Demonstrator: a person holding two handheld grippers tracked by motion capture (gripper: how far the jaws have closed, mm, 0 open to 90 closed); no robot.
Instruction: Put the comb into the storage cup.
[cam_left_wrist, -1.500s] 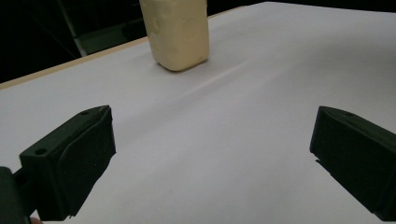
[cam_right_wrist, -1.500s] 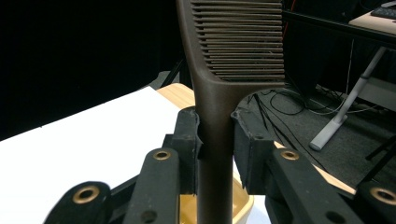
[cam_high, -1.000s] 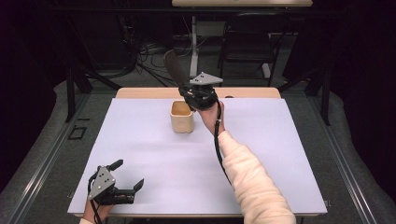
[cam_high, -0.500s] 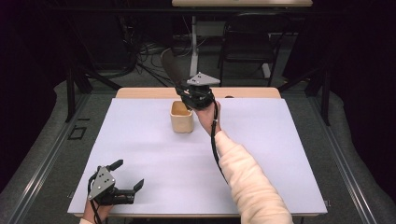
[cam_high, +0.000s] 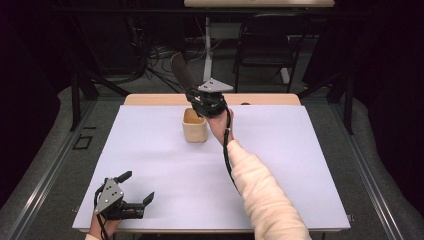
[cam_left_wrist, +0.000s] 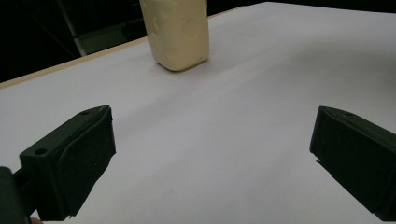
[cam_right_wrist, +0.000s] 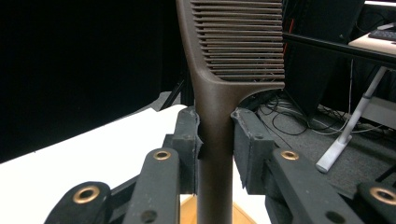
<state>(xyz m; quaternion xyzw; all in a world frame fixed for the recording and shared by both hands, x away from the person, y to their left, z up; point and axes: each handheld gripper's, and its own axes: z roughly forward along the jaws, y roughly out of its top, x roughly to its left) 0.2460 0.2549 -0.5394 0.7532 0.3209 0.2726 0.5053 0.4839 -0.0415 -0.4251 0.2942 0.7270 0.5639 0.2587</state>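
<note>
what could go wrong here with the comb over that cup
The right gripper pinches only the narrow handle of the comb, with the toothed end well above the jaws, so it could pivot or slip. The cup is small and stands free on the table; lowered off-centre, the handle could catch the rim and tip it. The left gripper rests open at the near edge, so nothing steadies the cup.

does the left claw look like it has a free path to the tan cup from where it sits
Probably yes. The left claw is open and holds nothing, with bare white table between it and the tan cup. The right claw, holding a brown comb, crowds only the cup's far right side.
</note>
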